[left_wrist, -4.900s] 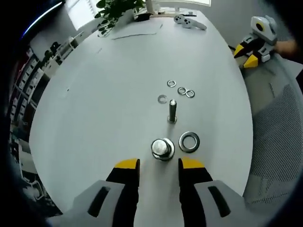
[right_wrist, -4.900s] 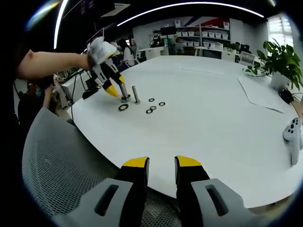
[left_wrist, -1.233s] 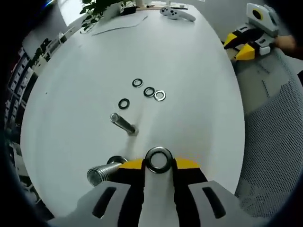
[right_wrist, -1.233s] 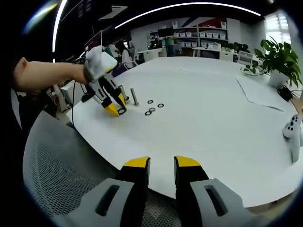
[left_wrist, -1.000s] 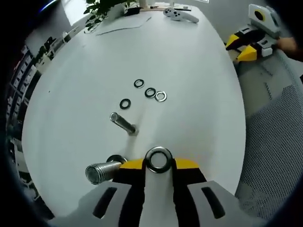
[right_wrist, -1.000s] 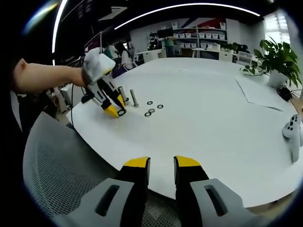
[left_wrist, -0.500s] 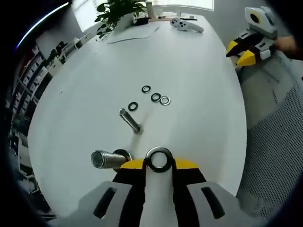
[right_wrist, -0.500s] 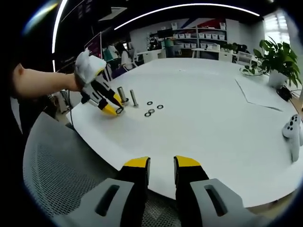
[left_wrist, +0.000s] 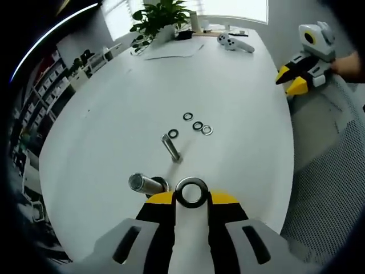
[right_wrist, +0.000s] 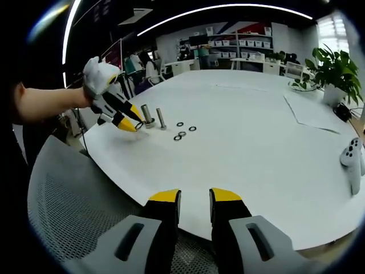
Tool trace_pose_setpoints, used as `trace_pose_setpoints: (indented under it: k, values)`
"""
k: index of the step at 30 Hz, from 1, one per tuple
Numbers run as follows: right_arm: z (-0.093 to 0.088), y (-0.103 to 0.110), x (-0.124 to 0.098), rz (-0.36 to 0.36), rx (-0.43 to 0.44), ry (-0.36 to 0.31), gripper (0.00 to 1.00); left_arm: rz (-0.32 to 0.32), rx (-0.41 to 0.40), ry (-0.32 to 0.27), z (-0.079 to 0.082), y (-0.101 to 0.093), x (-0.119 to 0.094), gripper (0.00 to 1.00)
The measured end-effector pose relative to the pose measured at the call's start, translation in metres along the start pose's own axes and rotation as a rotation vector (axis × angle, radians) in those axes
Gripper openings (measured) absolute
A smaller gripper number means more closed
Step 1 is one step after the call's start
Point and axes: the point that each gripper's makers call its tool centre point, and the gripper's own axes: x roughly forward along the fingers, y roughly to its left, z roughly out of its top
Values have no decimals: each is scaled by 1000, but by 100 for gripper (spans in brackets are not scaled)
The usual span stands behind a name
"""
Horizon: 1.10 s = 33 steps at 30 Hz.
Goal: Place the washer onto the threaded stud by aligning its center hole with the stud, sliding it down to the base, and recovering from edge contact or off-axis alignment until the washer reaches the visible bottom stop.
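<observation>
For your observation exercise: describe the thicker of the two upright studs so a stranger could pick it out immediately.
On the white table, find the left hand-held gripper, shut on a washer. The thick stud stands just beside those tips; unlike the thin stud beyond it, it is wider and sits on a washer-like base.

The left gripper (left_wrist: 191, 198) has two black jaws capped in yellow, rising from pale grey housings that each carry a dark oval slot. The right gripper (right_wrist: 194, 197) is built alike: yellow-tipped black jaws on grey bodies with dark oval slots. Seen from the right gripper view, the left gripper's body is white, on a bare forearm (right_wrist: 48, 101).
</observation>
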Motion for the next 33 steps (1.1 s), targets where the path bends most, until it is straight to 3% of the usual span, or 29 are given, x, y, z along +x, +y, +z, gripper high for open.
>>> trace_pose_setpoints:
  k: [14, 23, 33]
  values:
    - [0, 0, 0, -2, 2, -2, 23, 52, 26, -52, 16, 11, -22, 18]
    - [0, 0, 0, -2, 1, -1, 23, 94, 40, -52, 18, 30, -32, 19]
    - [-1, 0, 0, 0, 0, 4, 23, 96, 68, -29, 19, 39, -27, 18]
